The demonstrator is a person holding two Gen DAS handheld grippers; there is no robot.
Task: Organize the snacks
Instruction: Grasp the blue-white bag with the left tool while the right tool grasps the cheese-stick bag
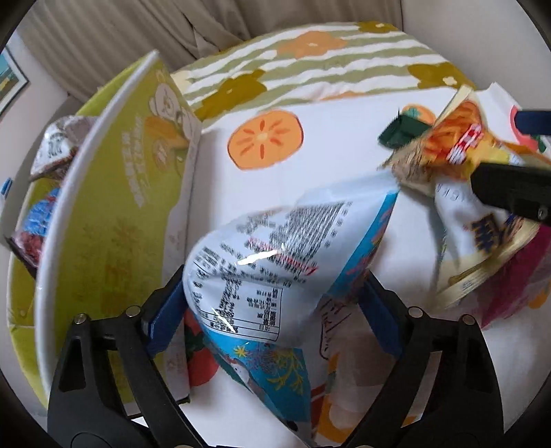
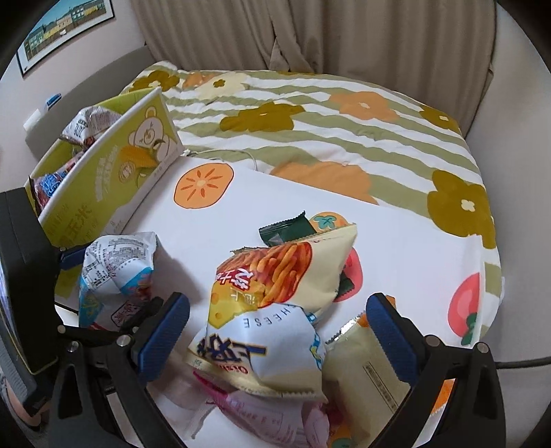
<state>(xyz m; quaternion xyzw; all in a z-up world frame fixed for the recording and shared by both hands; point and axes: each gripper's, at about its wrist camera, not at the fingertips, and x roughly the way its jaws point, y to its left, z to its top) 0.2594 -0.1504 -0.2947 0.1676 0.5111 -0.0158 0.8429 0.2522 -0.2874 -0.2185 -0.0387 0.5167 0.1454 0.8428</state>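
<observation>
snacks are lying on the bed (image 2: 396, 241), the left gripper (image 1: 272, 296) clamping a blue bag (image 1: 275, 262) (beside the box (image 1: 113, 193)), the right gripper (image 2: 275, 337) gaping around a cheese bag (image 2: 275, 299).

Beige pleated curtains (image 2: 310, 34) behind a flower-patterned bedspread (image 2: 344, 113), framed picture (image 2: 65, 31) on pale wall (image 2: 113, 38)

The box (image 2: 103, 179) stands at the left on the bed (image 2: 344, 113), holding packets (image 2: 86, 125). Right of it lie a bag (image 2: 113, 262), then a snack pile (image 2: 272, 310).
</observation>
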